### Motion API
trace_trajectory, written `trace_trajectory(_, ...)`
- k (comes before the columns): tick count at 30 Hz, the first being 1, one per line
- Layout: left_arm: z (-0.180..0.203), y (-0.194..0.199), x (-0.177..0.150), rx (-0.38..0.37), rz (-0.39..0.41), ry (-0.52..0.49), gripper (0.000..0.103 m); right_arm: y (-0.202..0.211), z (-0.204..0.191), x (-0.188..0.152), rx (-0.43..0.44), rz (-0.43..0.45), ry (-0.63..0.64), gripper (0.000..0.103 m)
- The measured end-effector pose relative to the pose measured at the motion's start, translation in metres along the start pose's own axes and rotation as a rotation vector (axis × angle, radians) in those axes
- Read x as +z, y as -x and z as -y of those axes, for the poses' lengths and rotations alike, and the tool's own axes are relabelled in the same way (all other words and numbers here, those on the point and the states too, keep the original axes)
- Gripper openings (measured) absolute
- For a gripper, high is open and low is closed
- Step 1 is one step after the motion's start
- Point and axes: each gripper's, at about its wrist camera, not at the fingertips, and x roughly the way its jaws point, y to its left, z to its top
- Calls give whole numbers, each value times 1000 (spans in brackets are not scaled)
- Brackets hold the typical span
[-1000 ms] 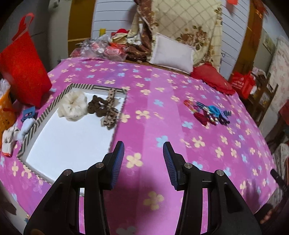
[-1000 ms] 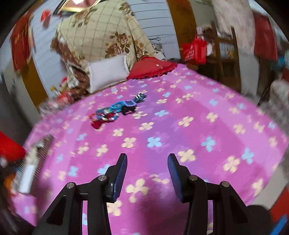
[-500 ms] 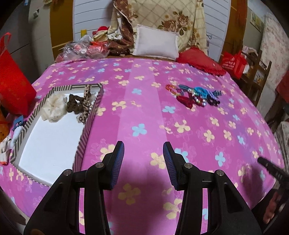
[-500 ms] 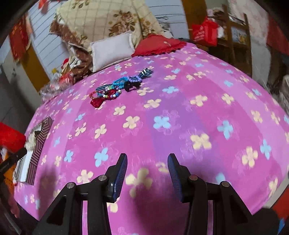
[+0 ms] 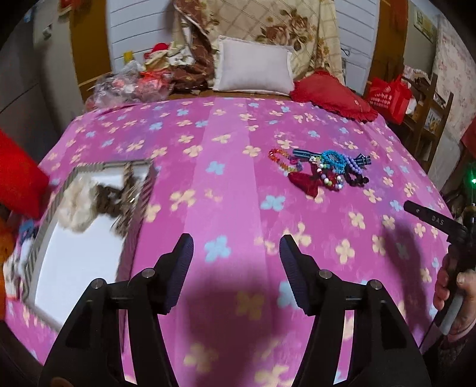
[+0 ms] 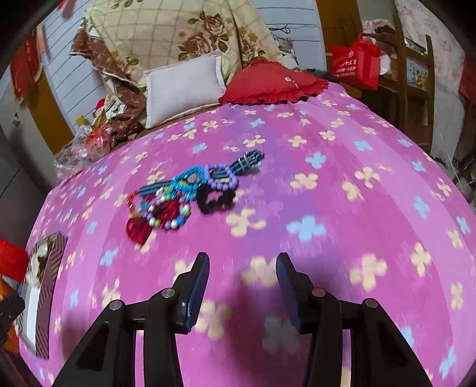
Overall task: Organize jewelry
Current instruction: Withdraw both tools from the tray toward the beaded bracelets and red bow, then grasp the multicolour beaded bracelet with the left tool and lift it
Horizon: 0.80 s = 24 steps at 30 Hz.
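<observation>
Jewelry heap (image 6: 190,193) mid-bedspread (image 6: 342,208), box (image 5: 89,214) probably at edge

bedspread (image 5: 238,134): matt pink cloth, printed flowers
bracelets (image 6: 184,193): glossy plastic beads
scrunchie (image 5: 77,205): fluffy cream cloth
cushion (image 6: 273,84): red frilled cloth

A bed (image 5: 238,125) with a pink flowered cover fills the room. White panelled wall (image 5: 134,26) stands behind it, and a wooden shelf (image 6: 413,77) at the side.
</observation>
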Motion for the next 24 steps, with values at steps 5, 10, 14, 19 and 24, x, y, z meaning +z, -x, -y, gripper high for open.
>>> trace_trajectory(5, 25, -50, 36, -58, -65, -16, 60, -21, 19, 0, 21, 6, -35, 45)
trace_trajectory(10, 65, -109, 62, -148, -143, -41, 60, -35, 39, 3, 42, -37, -78, 45)
trace_trajectory(14, 102, -149, 78, -190, -190, -103, 60, -36, 51, 6, 60, -42, -113, 45)
trace_trajectory(19, 130, -189, 92, -262, -251, -134, 60, -37, 55, 7, 60, -40, -127, 45)
trace_trajectory(24, 137, -203, 89, -185, -260, -166, 25, -37, 50, 6, 48, -39, -98, 45)
